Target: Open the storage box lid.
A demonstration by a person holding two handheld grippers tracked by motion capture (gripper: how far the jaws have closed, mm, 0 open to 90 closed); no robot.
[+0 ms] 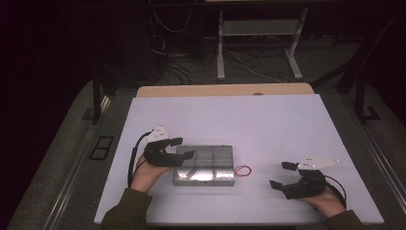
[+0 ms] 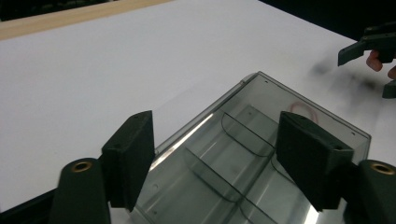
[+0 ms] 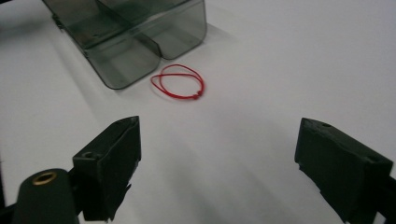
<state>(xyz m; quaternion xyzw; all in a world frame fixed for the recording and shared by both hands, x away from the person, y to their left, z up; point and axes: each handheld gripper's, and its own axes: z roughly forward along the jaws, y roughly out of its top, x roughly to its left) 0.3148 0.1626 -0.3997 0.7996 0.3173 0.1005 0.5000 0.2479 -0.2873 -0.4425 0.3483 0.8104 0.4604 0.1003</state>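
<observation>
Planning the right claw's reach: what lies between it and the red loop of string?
Bare white table. In the right gripper view, nothing lies between the open right claw and the red loop.

Black grippers [image 1: 179, 147] — grey three-cornered plates, brass-ringed screw holes, black cables — olive sleeves [image 1: 125, 211]

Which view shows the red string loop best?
The right gripper view: the red string loop lies sharp and unobstructed beside the clear box. The high view shows it small; the left gripper view only blurred through the box wall.

One clear compartment box [image 1: 205, 166] with six sections, one red string loop [image 1: 243, 170], one white board [image 1: 230, 115] and two handheld grippers were counted.
</observation>
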